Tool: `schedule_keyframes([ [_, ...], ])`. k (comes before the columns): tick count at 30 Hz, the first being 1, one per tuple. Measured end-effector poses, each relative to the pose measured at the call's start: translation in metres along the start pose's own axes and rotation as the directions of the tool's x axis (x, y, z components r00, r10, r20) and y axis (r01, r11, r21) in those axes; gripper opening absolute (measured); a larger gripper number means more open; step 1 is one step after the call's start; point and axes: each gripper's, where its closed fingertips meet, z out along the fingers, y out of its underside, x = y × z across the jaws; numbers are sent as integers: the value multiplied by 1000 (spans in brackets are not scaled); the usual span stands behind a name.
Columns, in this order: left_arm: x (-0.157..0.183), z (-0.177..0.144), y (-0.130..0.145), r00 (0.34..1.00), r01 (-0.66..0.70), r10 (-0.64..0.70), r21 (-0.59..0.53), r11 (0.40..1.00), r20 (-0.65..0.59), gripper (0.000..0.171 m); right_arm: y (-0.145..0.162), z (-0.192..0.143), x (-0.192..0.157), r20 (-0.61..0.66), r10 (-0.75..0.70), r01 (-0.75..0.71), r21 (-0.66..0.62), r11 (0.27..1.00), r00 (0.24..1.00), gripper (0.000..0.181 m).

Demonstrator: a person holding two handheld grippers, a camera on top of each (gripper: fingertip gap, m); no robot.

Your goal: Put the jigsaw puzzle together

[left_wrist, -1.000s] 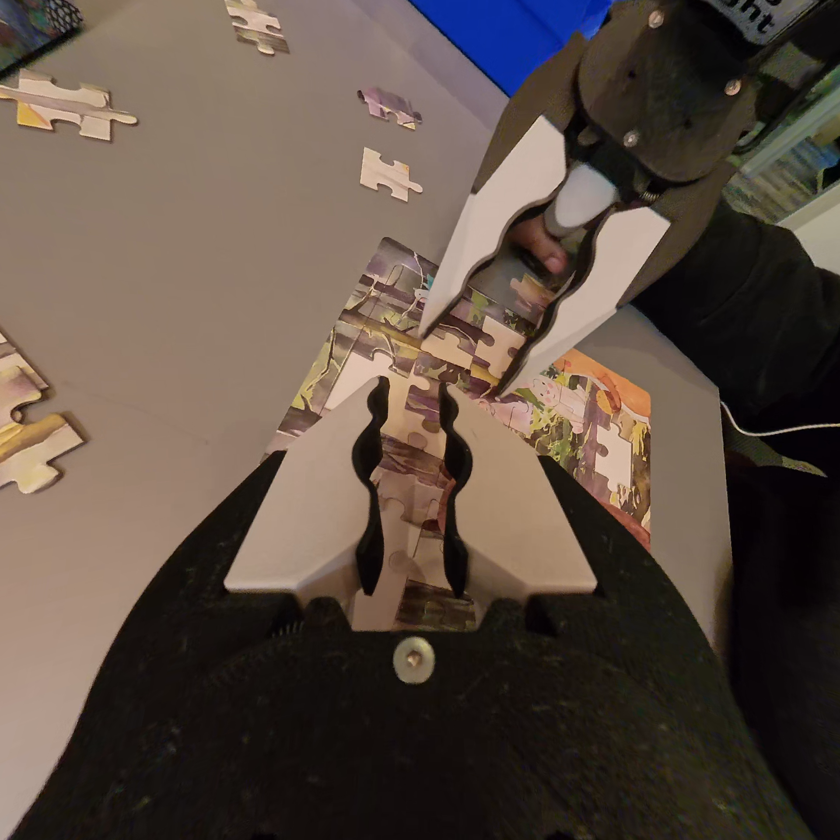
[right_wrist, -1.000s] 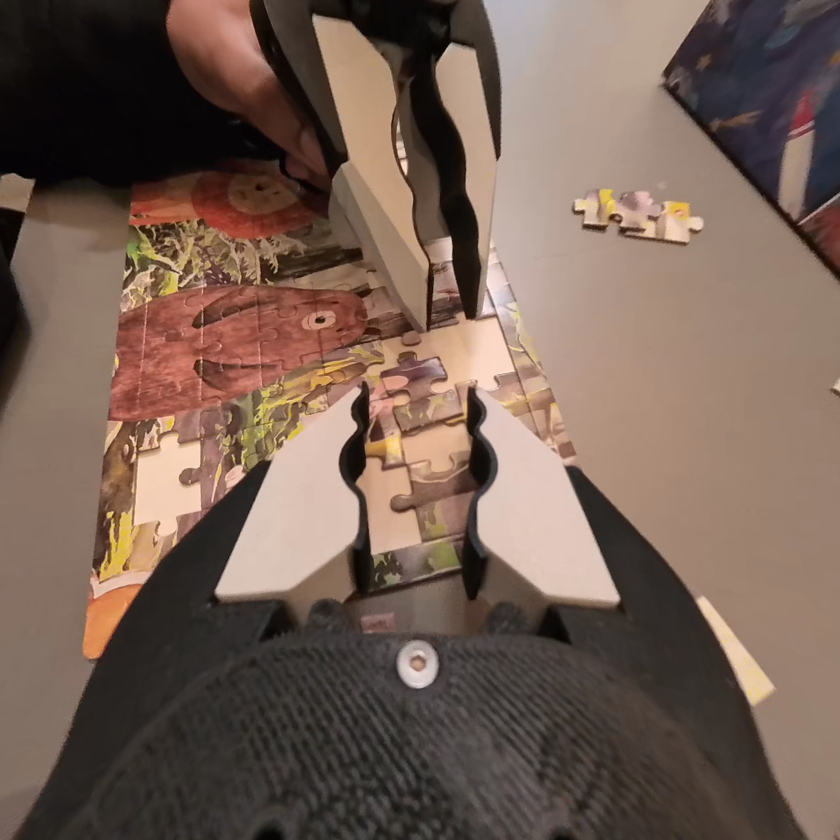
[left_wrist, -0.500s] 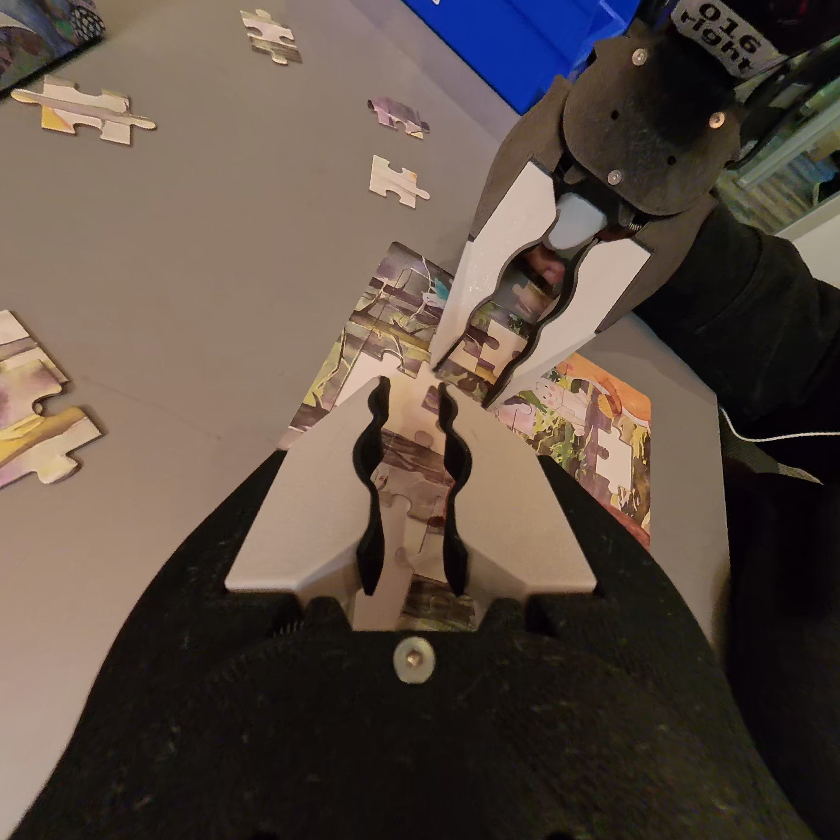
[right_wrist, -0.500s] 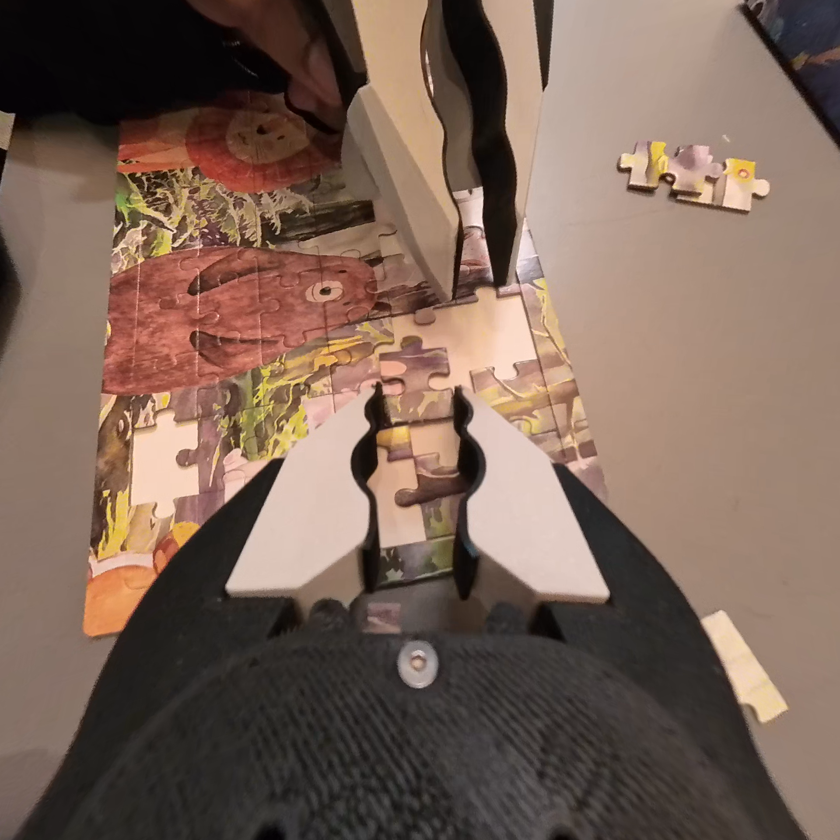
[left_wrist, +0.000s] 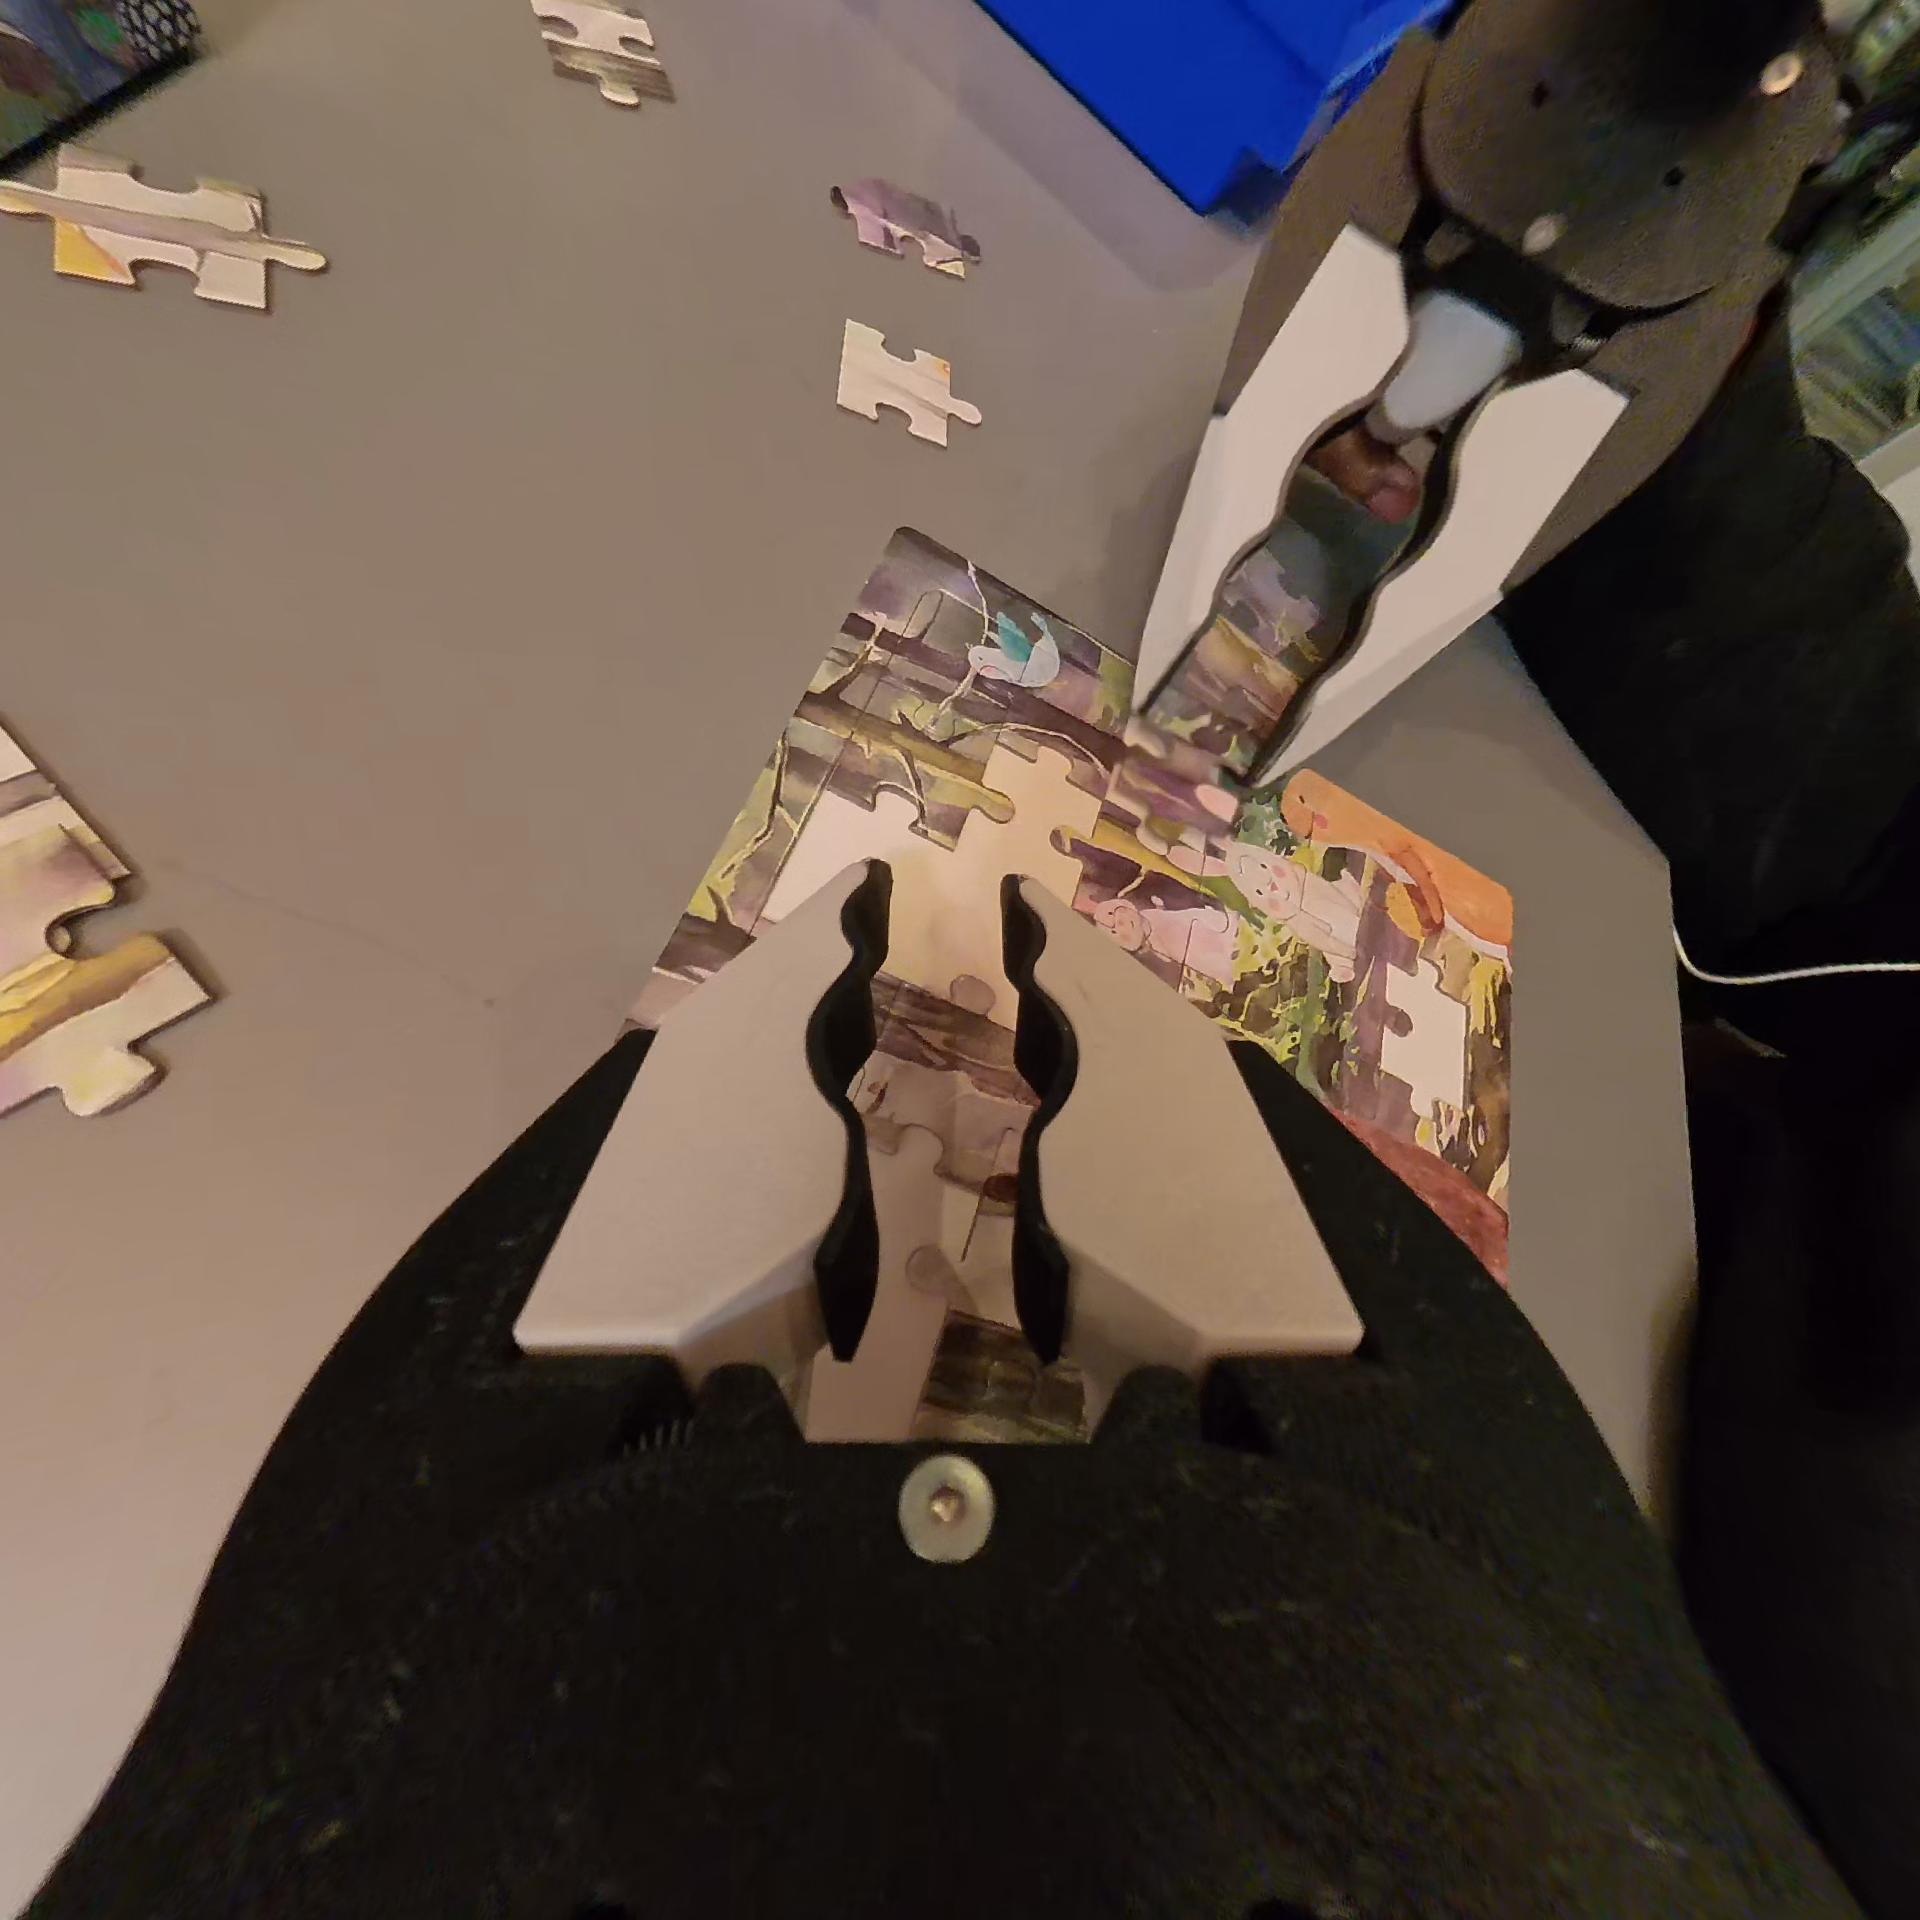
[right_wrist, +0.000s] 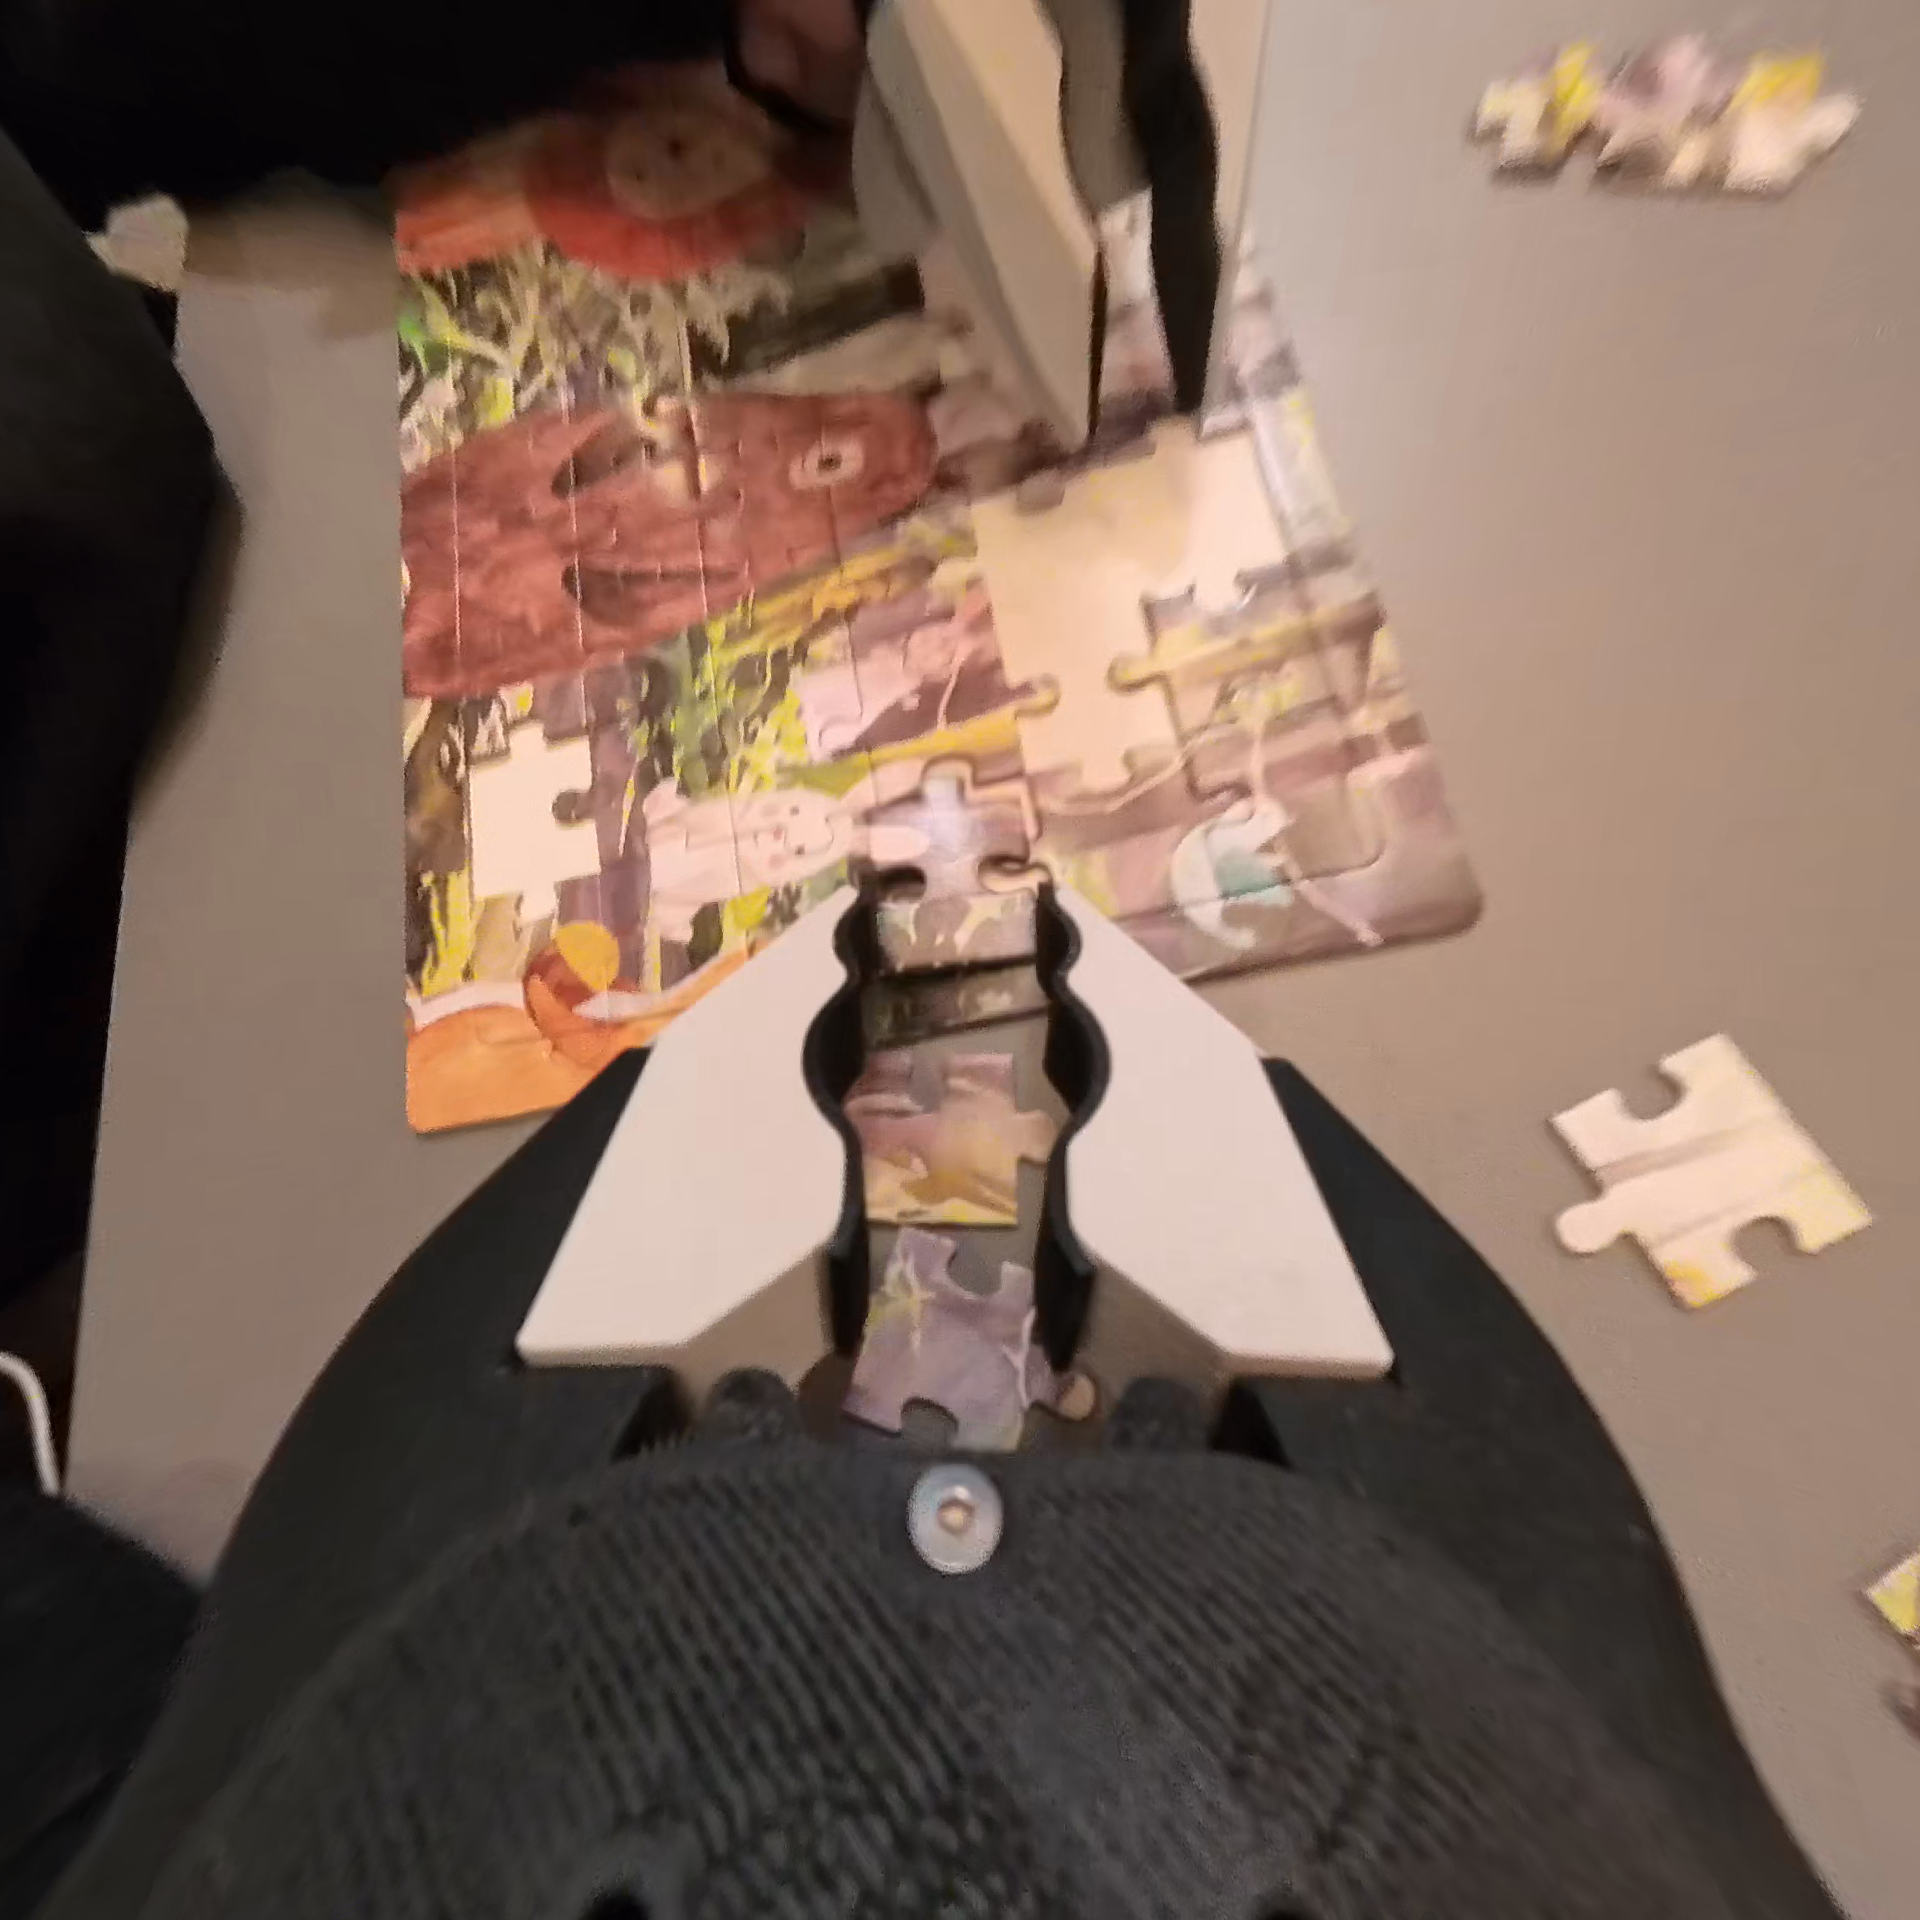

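Note:
The partly built jigsaw puzzle [left_wrist: 935, 665] lies on the grey table, also in the right wrist view [right_wrist: 644, 540]. It has a large bare cream gap [left_wrist: 1039, 821] [right_wrist: 1081, 603] and a small one [right_wrist: 520, 831]. My left gripper [left_wrist: 940, 878] hovers over the large gap, jaws a little apart and empty; the right wrist view shows it from the front [right_wrist: 1138, 416]. My right gripper [right_wrist: 945, 894] is shut on a strip of joined puzzle pieces [right_wrist: 951, 842] that runs along its fingers and sticks out past the tips. It is above the puzzle's edge [left_wrist: 1195, 748].
Loose pieces lie on the table: a white one [left_wrist: 904, 384] [right_wrist: 1704, 1164], a purple one [left_wrist: 909, 218], a joined strip [left_wrist: 156, 223] [right_wrist: 1662, 135], and a cluster at the left [left_wrist: 62, 987]. A blue bin [left_wrist: 1195, 83] stands beyond. A person's dark sleeve [left_wrist: 1818, 831] is at the right. Across from one pair of fingers to the other is roughly 9 centimetres.
My right gripper closed on the pieces lying in the large gap and drew back from the left gripper to the puzzle's edge, leaving the gap bare. The left gripper barely moved.

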Motion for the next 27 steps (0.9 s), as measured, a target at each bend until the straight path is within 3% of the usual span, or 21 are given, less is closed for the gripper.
schedule_keyframes([
  [12,-1,4,4,1000,9,-9,-20,1000,-3,19,-6,5,-1,-81,-129,128,-13,992,988,29],
  [27,-2,5,6,1000,17,-17,-28,999,-4,19,-1,4,2,-94,-141,140,-17,990,985,34],
])
